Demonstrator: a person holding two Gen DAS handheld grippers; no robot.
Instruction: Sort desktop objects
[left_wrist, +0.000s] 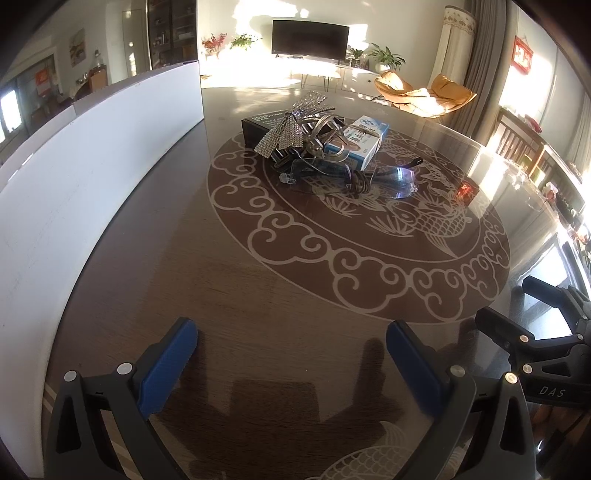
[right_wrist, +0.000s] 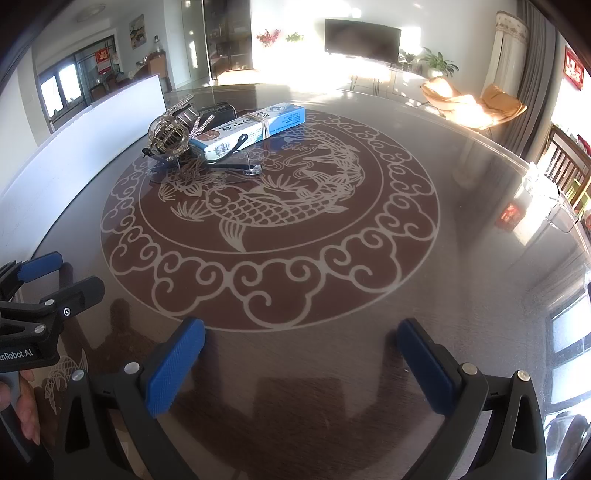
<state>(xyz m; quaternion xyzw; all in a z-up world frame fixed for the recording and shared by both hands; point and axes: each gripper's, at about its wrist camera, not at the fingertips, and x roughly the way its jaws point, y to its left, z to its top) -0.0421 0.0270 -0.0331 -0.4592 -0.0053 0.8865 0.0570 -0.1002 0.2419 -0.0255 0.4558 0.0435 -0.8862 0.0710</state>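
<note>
From my left camera I see the left gripper (left_wrist: 291, 354) low over the worktop (left_wrist: 258, 302), its blue fingers (left_wrist: 168, 369) spread wide with nothing between them. At the right edge sits the right gripper (left_wrist: 517, 321), its black arms apart. Far across the worktop lies the pile: a black box (left_wrist: 258, 125) with a rhinestone bow (left_wrist: 291, 122) draped over it, a blue-and-white carton (left_wrist: 364, 142) just right of it, a metal clip (left_wrist: 325, 136) between them, and clear glasses (left_wrist: 369, 173) nearest me. A white board (left_wrist: 92, 155) stands along the left.
</note>
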